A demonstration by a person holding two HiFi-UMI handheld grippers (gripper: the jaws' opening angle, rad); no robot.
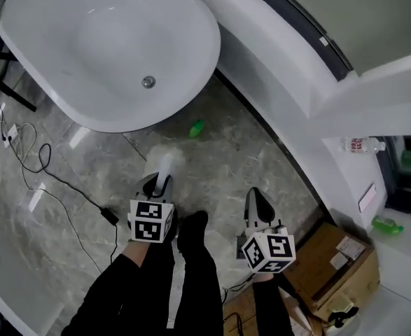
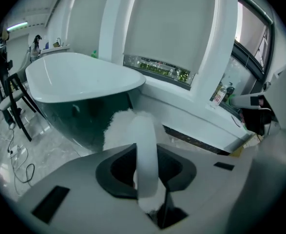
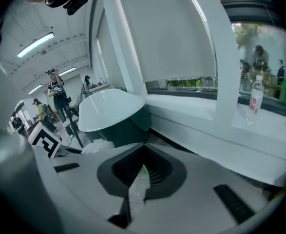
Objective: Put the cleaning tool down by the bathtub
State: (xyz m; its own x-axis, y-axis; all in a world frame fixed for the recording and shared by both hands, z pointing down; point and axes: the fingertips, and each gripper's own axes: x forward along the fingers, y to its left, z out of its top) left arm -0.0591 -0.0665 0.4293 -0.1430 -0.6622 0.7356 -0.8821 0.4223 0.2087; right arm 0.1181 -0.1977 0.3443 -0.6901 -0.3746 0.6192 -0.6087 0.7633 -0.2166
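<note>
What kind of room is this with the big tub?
Probably a bathroom, maybe a display one: a white bathtub stands on a marble-look floor, with a bottle on the window ledge.

White duster (image 2: 145, 152) between fingers (image 2: 74, 182) — bathtub (image 2: 79, 79) beyond

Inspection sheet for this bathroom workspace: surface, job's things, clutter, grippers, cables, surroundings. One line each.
surface: grey marble floor.
job's things: white bathtub; fluffy white cleaning tool, in the left gripper.
clutter: green item on the floor; cardboard box.
grippers: left gripper shut on the tool's handle; right gripper shut, empty.
cables: black cable and white cable on the floor.
surroundings: curved white ledge, bottle on it.
</note>
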